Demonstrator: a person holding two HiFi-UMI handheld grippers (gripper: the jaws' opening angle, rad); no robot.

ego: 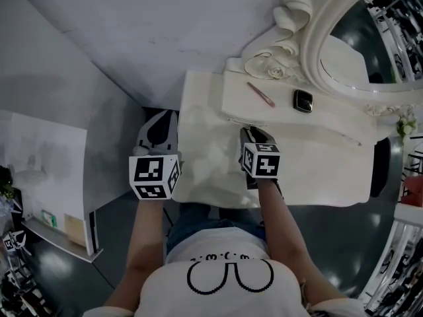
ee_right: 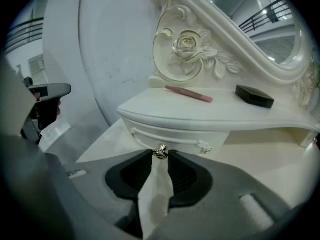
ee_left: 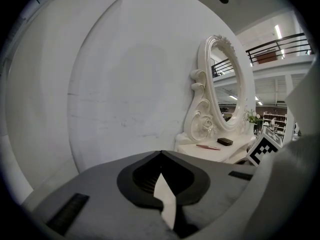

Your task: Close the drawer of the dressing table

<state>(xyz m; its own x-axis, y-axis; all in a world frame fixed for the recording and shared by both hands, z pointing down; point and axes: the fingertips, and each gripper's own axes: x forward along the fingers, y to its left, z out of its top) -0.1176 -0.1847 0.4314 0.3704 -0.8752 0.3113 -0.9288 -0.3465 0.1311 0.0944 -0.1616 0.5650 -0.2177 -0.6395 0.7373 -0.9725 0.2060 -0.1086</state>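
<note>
R gripper is angled down at the front of the raised shelf unit on the dressing-table counter. Its fingers are set narrow, tips pinched on the small metal drawer knob, one tip on each side. The drawer is the little white one w/ a moulded trim. It sits right under the shelf's overhanging edge, at the unit's left end near the carved rose. Its front looks tucked in under that edge, but can't tell if it's fully home or a crack open. On top of the shelf are a pink pen-like stick and, just to its right, a small black case, apart from each other. The oval mirror in its white frame is behind them. L gripper is off the counter's left edge, in the air btwn the counter and a grey wall panel, touching nothing. It points roughly level twd the white wall. Its fingers are together at the tips w/ nothing btwn them. In the L gripper view the mirror and shelf are off to the right, well apart from it. The person's forearms reach fwd from a white shirt at the bottom of the head view.
</note>
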